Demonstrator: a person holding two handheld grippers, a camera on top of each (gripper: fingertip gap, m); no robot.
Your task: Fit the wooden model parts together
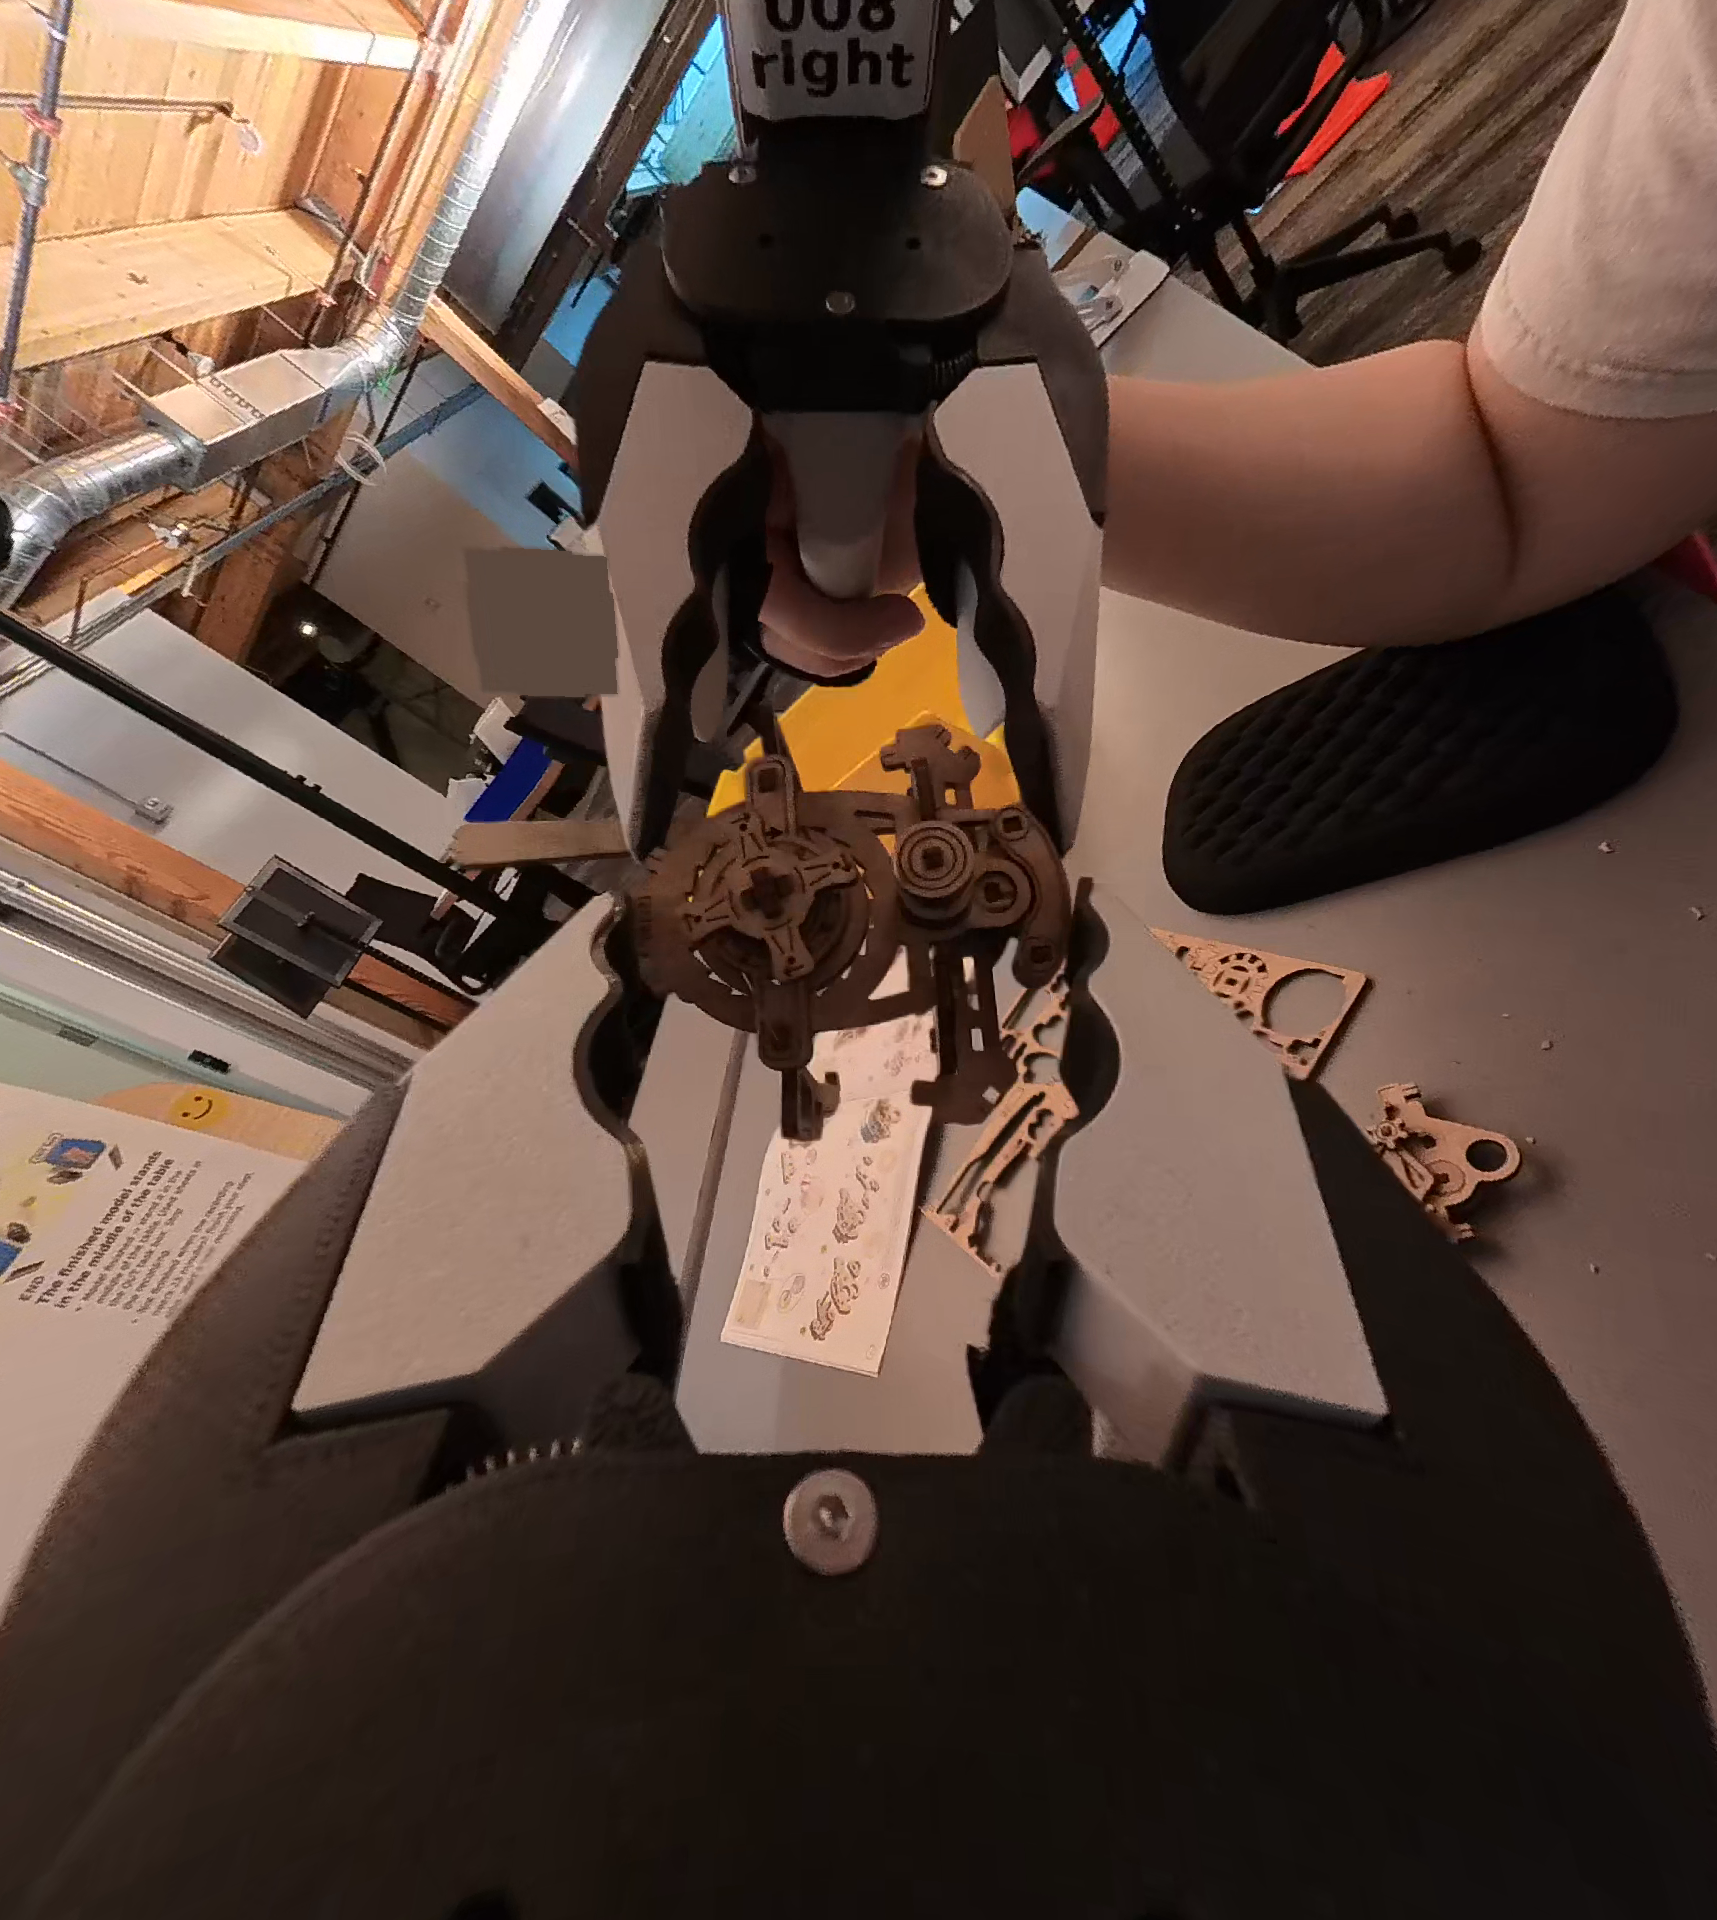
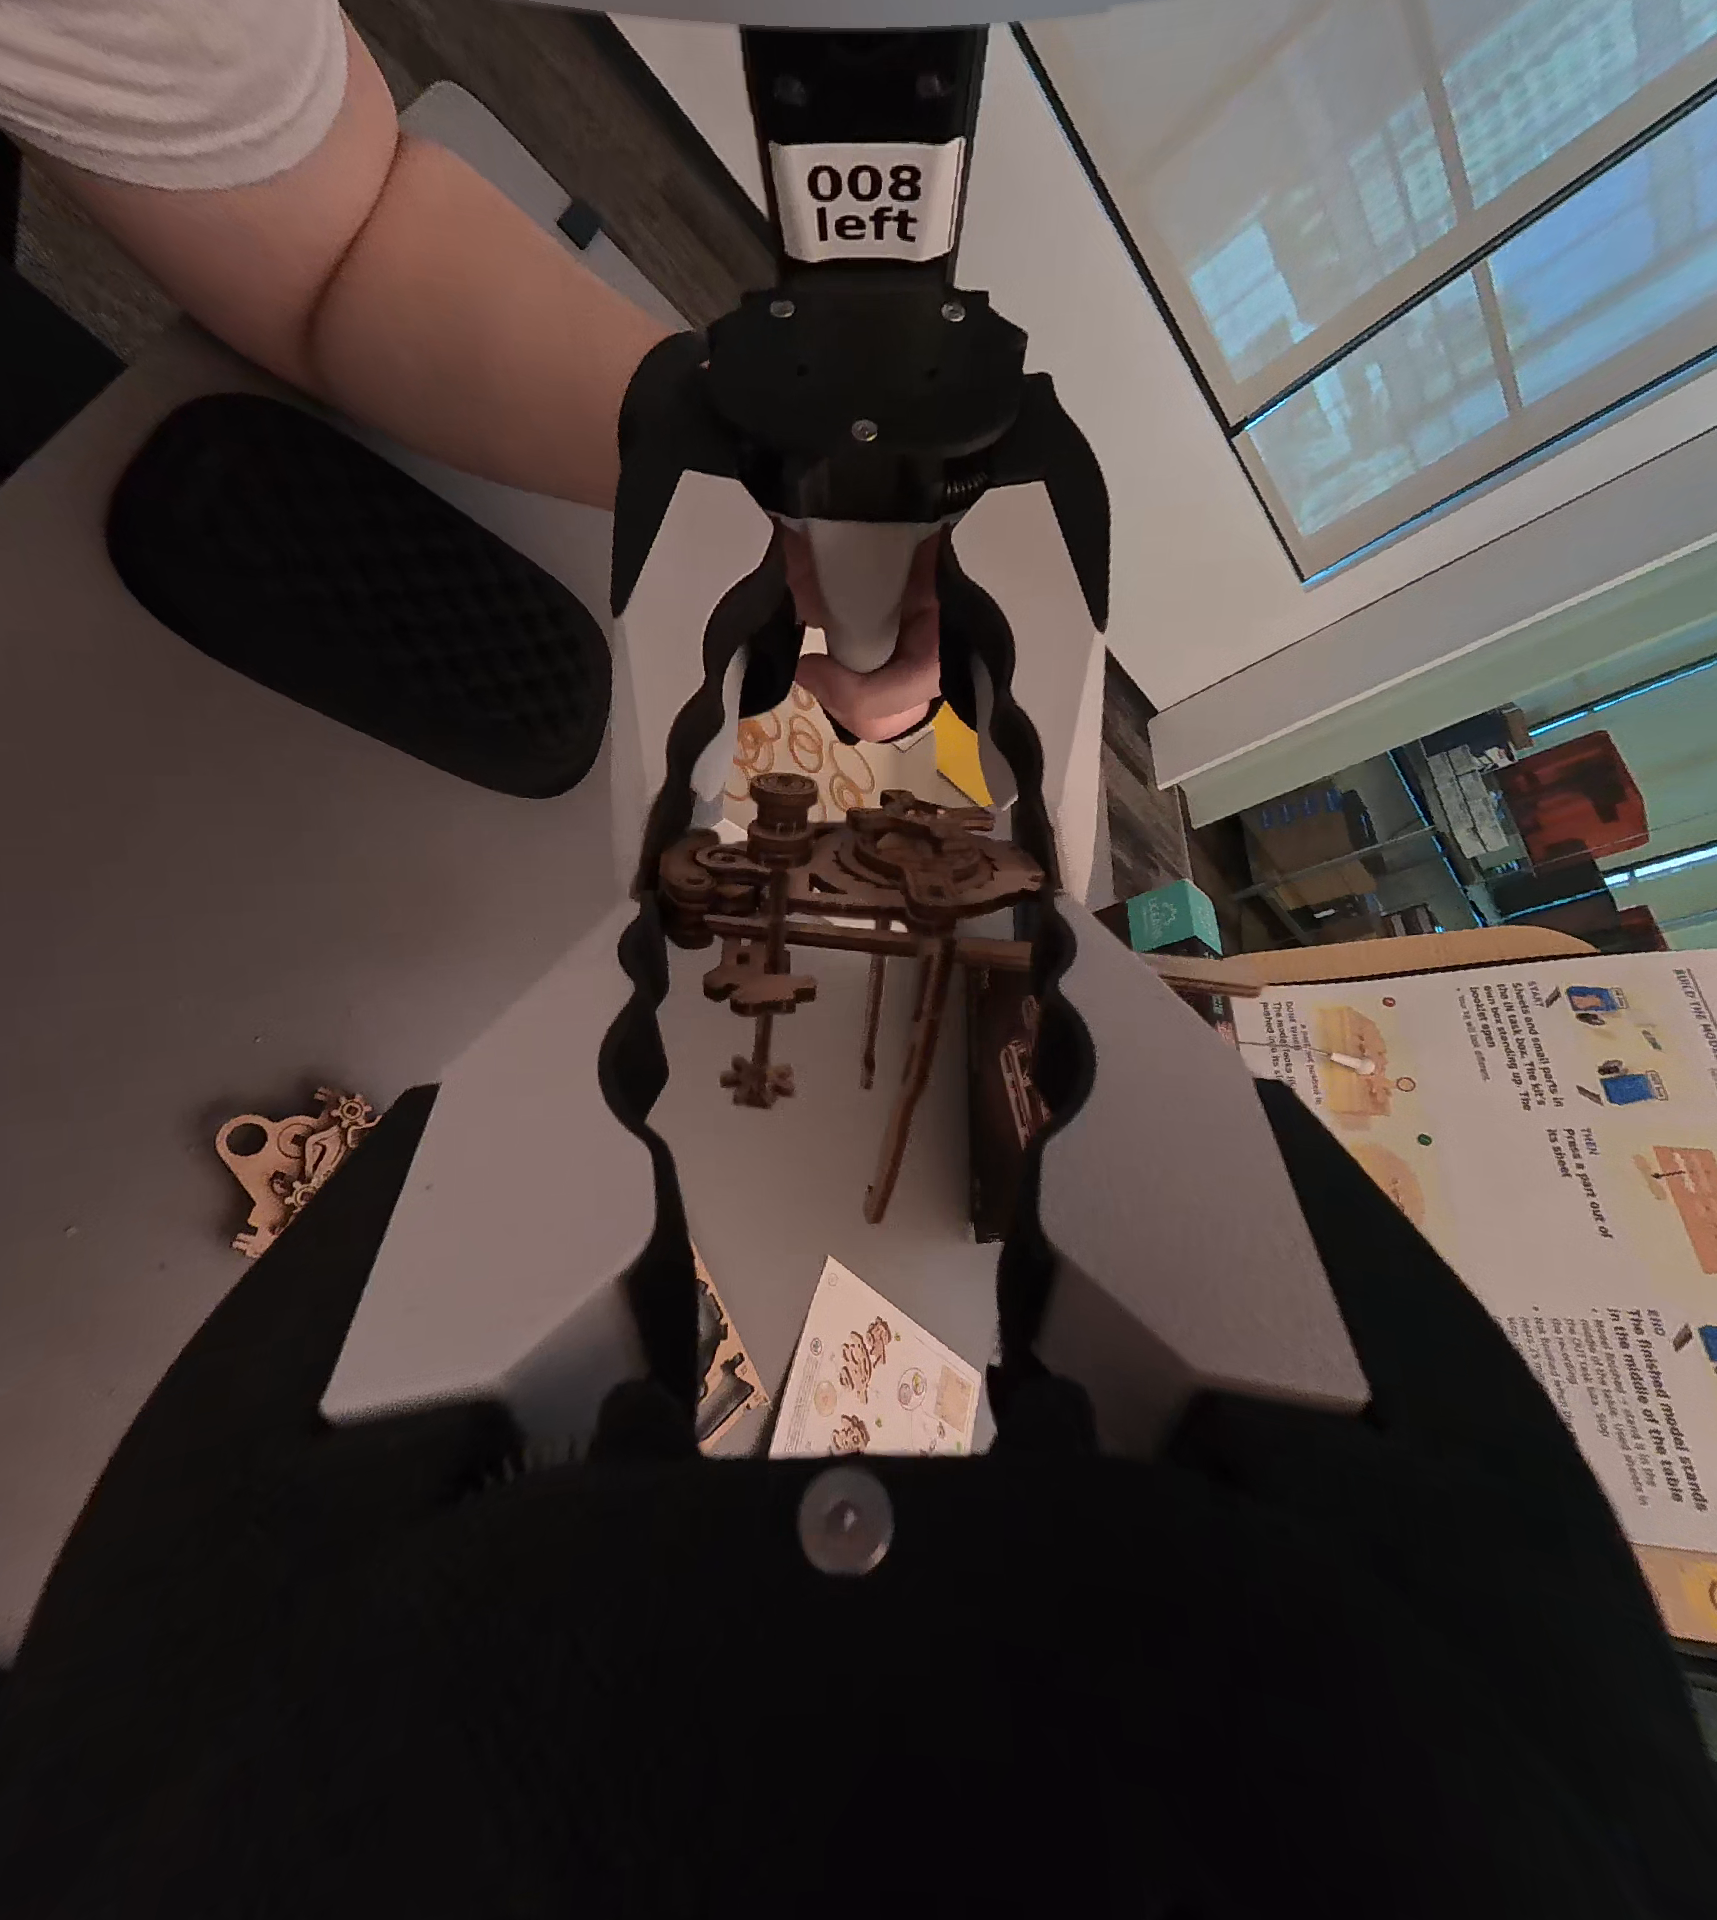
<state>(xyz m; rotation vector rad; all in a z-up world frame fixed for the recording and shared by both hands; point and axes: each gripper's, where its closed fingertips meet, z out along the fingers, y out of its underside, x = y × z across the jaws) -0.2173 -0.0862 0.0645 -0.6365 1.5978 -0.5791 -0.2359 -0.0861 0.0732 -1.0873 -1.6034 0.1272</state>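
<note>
A dark brown wooden model (image 1: 812, 925) with a toothed wheel, a ringed disc and thin struts hangs above the grey table (image 1: 1581, 1039). My left gripper (image 1: 849, 909) comes from below in its own view and is shut on the model's sides. My right gripper (image 1: 854, 842) faces it from above and is also shut on the model. In the right wrist view the model (image 2: 833, 904) sits between my right gripper (image 2: 846, 920) and the left gripper (image 2: 843, 883) opposite. A loose pale wooden part (image 1: 1446, 1158) lies on the table; it also shows in the right wrist view (image 2: 288, 1164).
A black wrist pad (image 1: 1425, 748) lies under the person's arm. A pale cut-out sheet piece (image 1: 1269, 987), a wood offcut (image 1: 1010, 1143) and a leaflet (image 1: 833, 1236) lie below the model. An instruction poster (image 2: 1560, 1195) and a dark box (image 2: 1010, 1101) stand nearby. Both grippers' tips are close together, under 4 cm apart.
</note>
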